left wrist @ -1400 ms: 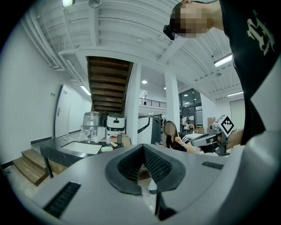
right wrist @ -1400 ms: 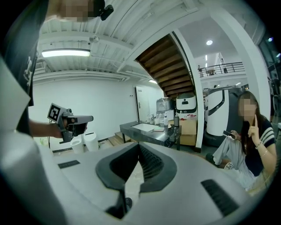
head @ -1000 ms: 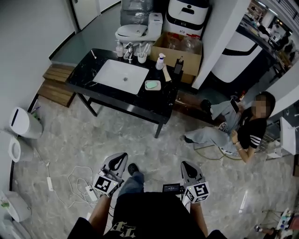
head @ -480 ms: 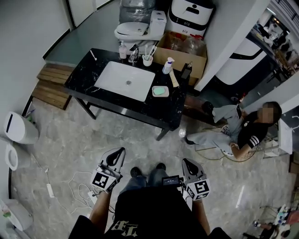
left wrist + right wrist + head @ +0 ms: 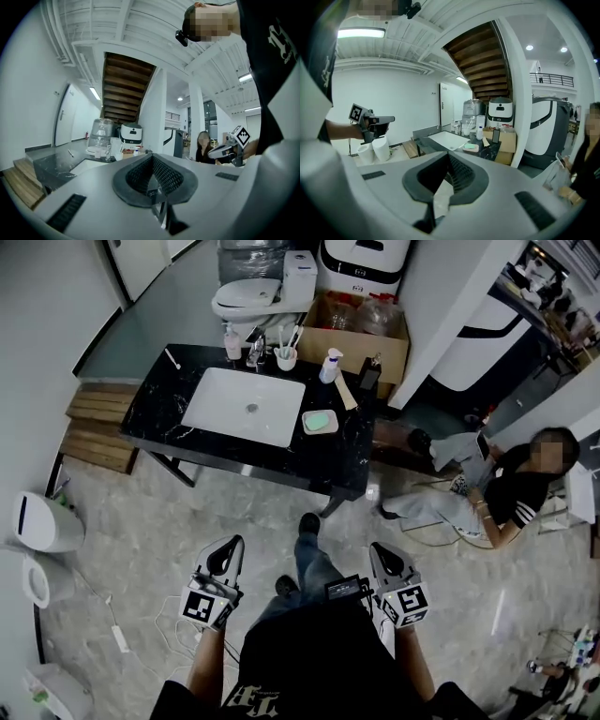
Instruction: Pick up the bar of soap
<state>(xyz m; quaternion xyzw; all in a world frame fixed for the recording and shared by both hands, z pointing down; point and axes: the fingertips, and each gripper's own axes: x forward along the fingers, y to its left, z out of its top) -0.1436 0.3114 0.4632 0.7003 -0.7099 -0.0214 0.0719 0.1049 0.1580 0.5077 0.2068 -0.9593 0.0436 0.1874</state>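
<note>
The pale green bar of soap [image 5: 320,420] lies in a white dish on the black counter [image 5: 157,401], just right of the white sink basin [image 5: 246,407]. In the right gripper view the soap [image 5: 471,146] shows small and far off, beyond the jaws. My left gripper [image 5: 228,551] and right gripper [image 5: 383,559] are held at waist height over the floor, well short of the counter. Both are shut with nothing between the jaws. The left gripper view shows the counter [image 5: 56,168] at the left; I cannot make out the soap there.
A spray bottle [image 5: 328,365], a cup of brushes [image 5: 286,357] and a tap stand at the counter's back. Behind are a toilet [image 5: 251,298] and a cardboard box [image 5: 362,326]. A person [image 5: 511,491] sits on the floor at right. Wooden steps [image 5: 94,423] and a white bin [image 5: 42,521] stand left.
The view has advanced toward the counter, which now sits nearer and more central. My legs have stepped forward. Both grippers stay shut and low.
</note>
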